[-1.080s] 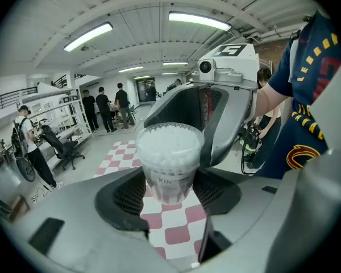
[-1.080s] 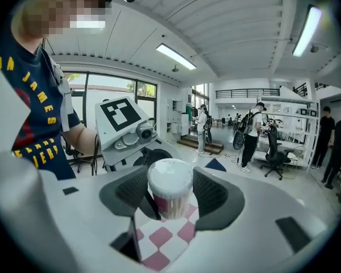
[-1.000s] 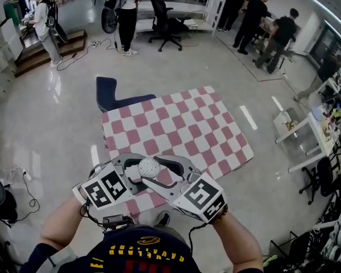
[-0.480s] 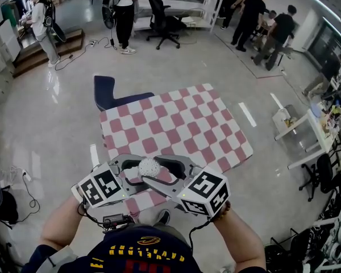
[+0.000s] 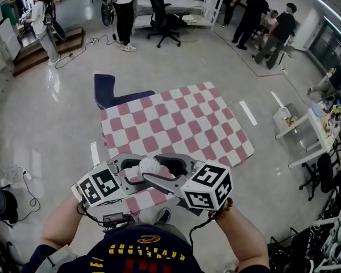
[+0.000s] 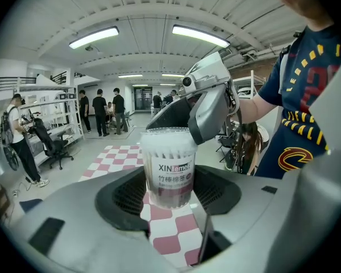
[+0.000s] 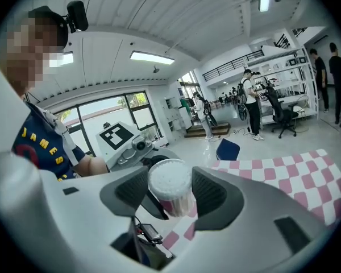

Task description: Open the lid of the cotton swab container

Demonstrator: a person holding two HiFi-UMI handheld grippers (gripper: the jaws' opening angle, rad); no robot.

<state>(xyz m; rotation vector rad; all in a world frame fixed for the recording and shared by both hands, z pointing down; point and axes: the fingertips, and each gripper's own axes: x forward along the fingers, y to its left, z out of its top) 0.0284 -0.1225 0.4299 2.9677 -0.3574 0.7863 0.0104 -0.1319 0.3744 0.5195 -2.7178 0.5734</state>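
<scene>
- The checkered table (image 5: 176, 124) lay beneath the work.
- The left gripper (image 6: 169, 195) clamped the cotton swab container (image 6: 169, 169), held aloft over the table's near edge.
- The right gripper (image 7: 170, 195) pinched the lid (image 7: 169, 178).
- The lid appeared still seated; removal remained.

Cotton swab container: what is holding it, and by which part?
Both grippers hold the cotton swab container: the left gripper clamps its lower body, the right gripper grips its top, at the lid.

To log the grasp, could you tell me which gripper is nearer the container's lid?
Right. The right gripper clamps the lid; the left gripper holds the container body below it.
</scene>
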